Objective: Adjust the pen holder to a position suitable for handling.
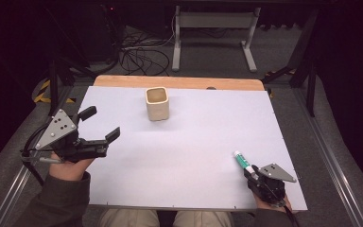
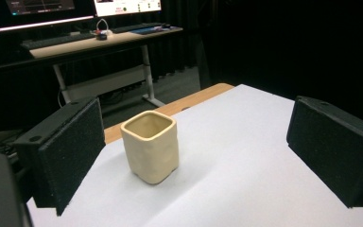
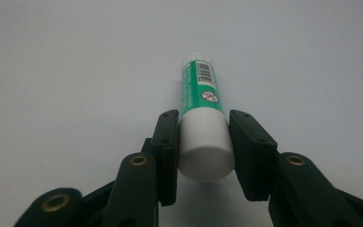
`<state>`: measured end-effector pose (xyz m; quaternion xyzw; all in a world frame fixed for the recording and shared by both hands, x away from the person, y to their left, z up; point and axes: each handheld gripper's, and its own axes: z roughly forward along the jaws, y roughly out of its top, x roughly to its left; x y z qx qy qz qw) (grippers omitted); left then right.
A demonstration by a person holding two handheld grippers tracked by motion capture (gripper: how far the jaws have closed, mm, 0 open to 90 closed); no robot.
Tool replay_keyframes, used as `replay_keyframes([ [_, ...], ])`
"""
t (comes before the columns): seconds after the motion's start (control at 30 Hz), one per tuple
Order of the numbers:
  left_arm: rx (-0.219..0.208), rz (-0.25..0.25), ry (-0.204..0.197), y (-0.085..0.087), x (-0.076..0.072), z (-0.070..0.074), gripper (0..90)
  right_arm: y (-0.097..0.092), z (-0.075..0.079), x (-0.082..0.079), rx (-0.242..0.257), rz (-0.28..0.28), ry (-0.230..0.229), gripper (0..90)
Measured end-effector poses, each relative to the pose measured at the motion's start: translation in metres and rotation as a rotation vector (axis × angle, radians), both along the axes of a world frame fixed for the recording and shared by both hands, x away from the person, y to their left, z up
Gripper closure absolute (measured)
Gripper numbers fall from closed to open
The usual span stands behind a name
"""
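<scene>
At the lower right of the high view, the right gripper [image 1: 251,173] pinched the white cap end of a green glue stick [image 1: 242,161] lying on the white sheet [image 1: 203,137]. At the left, the left gripper [image 1: 101,124] stood spread wide, with the cream cup [image 1: 157,103] apart at upper centre.

High view: the right claw [image 1: 251,174] covers the glue stick's [image 1: 242,162] near end, and the right hand [image 1: 270,204] runs off the bottom edge. Right gripper view: label print on the glue stick [image 3: 199,94] too small to read. Left gripper view: cup [image 2: 150,145] inside hidden below its rim; monitors [image 2: 82,6] cut by the top edge.
</scene>
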<state>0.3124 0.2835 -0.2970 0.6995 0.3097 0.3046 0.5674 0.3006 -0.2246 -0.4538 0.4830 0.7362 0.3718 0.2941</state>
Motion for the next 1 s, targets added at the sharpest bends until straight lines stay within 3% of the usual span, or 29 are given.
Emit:
replay_keyframes([
  [0.17,0.000,-0.004,0.004,0.000,0.001,-0.002,5.7,0.004,0.008,0.002,0.014,0.008,-0.051,65.6],
  [0.73,0.003,-0.004,0.015,0.002,-0.002,-0.007,6.1,0.011,0.025,0.014,0.042,0.048,-0.094,65.8],
  [1.0,0.010,-0.009,0.020,-0.001,-0.001,-0.009,6.2,0.025,0.044,0.026,0.036,0.101,-0.132,65.8],
])
